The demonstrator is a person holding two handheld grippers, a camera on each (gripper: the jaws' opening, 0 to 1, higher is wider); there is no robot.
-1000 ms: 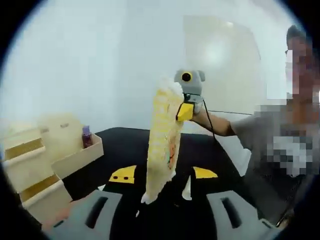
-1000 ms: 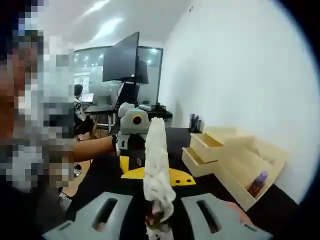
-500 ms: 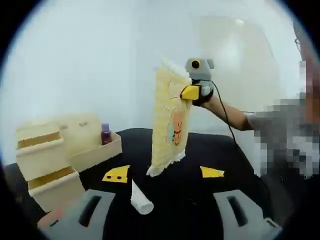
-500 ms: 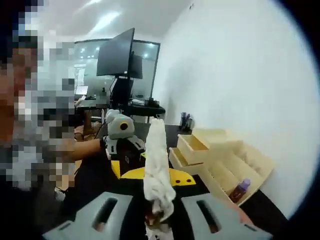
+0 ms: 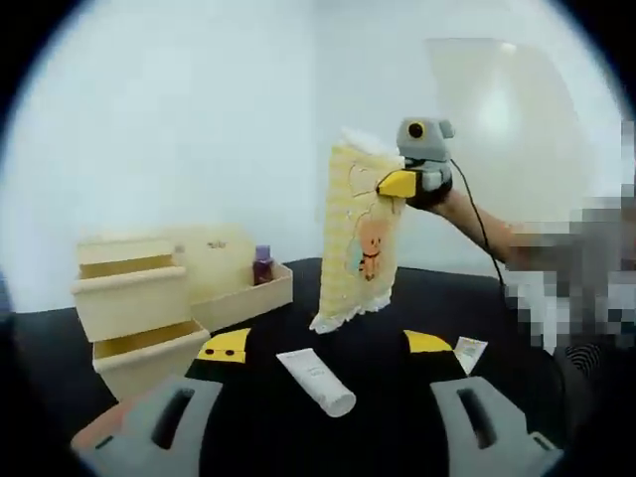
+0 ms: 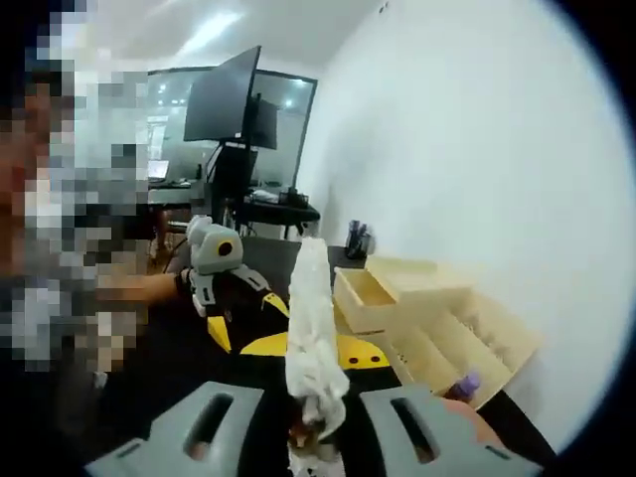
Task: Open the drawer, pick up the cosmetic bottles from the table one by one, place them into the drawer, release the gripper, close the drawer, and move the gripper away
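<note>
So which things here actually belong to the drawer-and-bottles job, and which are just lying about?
Job:
- wooden drawer unit, drawers pulled out
- purple bottle standing in the unit's open tray
- white tube lying on the table

Lying about:
- yellow cloth hanging from the right claw
- yellow markers
- small sachet

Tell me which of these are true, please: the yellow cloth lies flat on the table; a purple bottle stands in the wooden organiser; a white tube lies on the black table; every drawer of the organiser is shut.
1. The yellow cloth lies flat on the table. False: it hangs in the air, pinched by the right gripper.
2. A purple bottle stands in the wooden organiser. True.
3. A white tube lies on the black table. True.
4. Every drawer of the organiser is shut. False: the drawers are pulled out, open at the top.
5. The left gripper holds the tube. False: its fingers are apart with nothing between them.
</note>
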